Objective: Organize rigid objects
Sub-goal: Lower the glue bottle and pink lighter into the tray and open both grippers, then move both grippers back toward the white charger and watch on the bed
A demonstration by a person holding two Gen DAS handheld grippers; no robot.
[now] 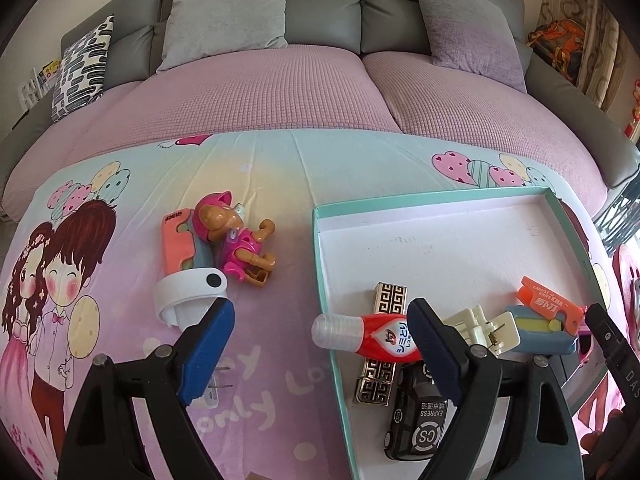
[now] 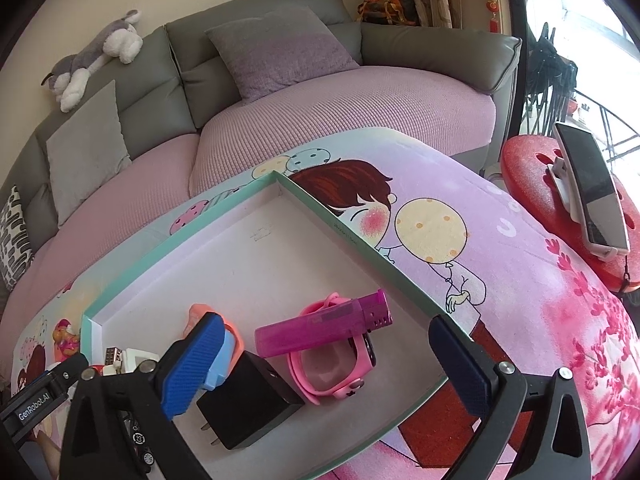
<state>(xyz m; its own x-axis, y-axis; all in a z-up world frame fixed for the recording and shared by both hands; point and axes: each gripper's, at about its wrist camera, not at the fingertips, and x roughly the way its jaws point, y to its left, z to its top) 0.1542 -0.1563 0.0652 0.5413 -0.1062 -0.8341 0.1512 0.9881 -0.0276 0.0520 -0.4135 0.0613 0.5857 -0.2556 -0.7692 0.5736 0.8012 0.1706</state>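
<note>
— Where do the toys and bits lie?

— Most sit in the shallow teal-rimmed box [image 1: 440, 200] on the printed blanket [image 1: 260, 360]: a red tube [image 1: 376, 334] across a patterned lighter [image 1: 384, 344], a black toy car [image 1: 416, 420], a white clip [image 1: 480, 324], an orange-and-blue utility knife [image 1: 548, 316]. In the right wrist view, a purple lighter [image 2: 324, 330] rests on a pink watch [image 2: 332, 368], beside a black charger [image 2: 248, 400].

— And outside the box?

— A pink toy dog [image 1: 236, 236], a second orange knife [image 1: 178, 240] and a white round gadget [image 1: 188, 294] — all on the blanket.

— The grippers?

— Left gripper [image 1: 320, 356] spread wide, gripping nothing; right gripper [image 2: 320, 368] fully wide, empty too.
</note>
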